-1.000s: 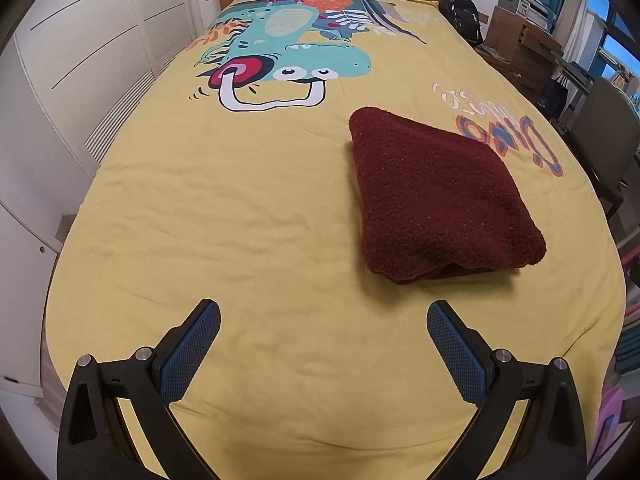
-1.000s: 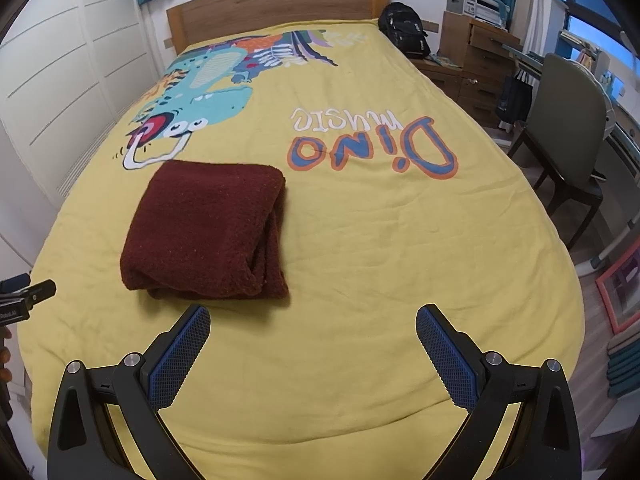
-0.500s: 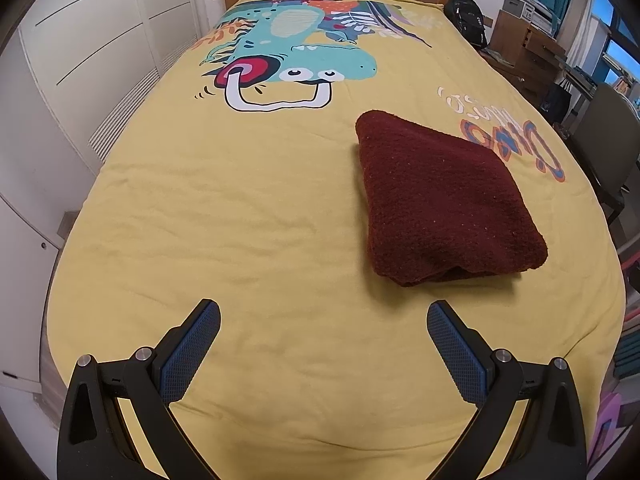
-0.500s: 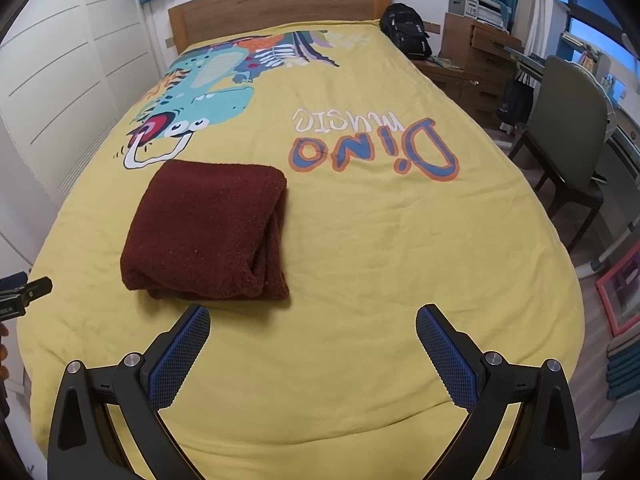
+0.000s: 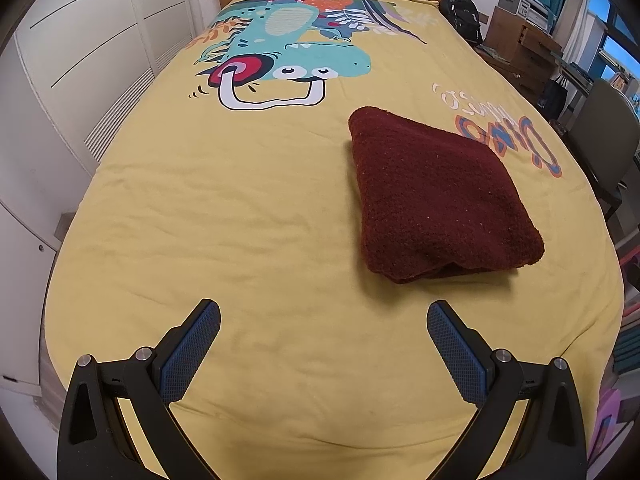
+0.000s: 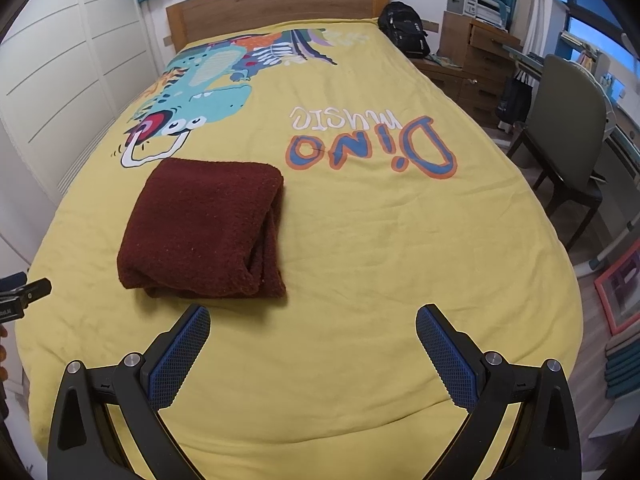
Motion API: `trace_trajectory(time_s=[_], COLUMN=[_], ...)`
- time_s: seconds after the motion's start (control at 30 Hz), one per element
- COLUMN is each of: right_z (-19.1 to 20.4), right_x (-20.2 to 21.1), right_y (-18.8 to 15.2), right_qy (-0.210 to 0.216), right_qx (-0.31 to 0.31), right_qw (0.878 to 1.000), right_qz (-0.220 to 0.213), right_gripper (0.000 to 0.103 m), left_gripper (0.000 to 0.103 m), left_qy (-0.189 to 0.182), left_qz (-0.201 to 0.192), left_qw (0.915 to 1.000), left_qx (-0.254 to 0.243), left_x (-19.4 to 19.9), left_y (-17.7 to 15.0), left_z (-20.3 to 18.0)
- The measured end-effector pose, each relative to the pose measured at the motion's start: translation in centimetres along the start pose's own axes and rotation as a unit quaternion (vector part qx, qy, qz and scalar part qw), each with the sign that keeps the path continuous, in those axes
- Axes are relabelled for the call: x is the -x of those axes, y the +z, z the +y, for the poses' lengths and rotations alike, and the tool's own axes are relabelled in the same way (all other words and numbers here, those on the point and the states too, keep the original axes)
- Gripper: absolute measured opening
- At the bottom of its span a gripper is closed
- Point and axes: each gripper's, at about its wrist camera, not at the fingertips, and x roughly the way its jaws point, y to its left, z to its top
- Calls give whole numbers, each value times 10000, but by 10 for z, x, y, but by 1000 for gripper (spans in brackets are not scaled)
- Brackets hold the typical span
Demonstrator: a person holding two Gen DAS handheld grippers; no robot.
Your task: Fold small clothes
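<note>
A dark red fleece garment (image 5: 436,196) lies folded into a thick rectangle on the yellow dinosaur bedspread (image 5: 224,208). In the left wrist view it sits ahead and to the right of my left gripper (image 5: 323,312), which is open and holds nothing. The right wrist view shows the same garment (image 6: 204,228) ahead and to the left of my right gripper (image 6: 313,314), also open and holding nothing. Both grippers hover near the foot of the bed, apart from the cloth. A piece of the left gripper (image 6: 24,294) shows at the left edge of the right wrist view.
A wooden headboard (image 6: 276,4) stands at the far end. White wardrobe doors (image 5: 92,40) line the left side. A black backpack (image 6: 404,32), wooden drawers (image 6: 476,64) and a grey chair (image 6: 568,120) stand to the right of the bed.
Both views have shifted slightly, so the garment sits a little lower in the left wrist view. The garment itself has not moved and both grippers stay open.
</note>
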Motion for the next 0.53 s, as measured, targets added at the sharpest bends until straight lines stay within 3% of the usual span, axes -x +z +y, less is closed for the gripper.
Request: trace_trajectory(time_s=[0.53], right_z=[-3], right_x=[-1], right_y=[-3], right_qy=[6], right_qx=[-10], right_qw=[10000], right_qz=[29], right_gripper=[103], left_gripper=[102], left_qy=[-26], left_qz=[-9], left_qw=[10000], left_qx=[-23], left_x=[3], left_y=[-2], left_z=[-3])
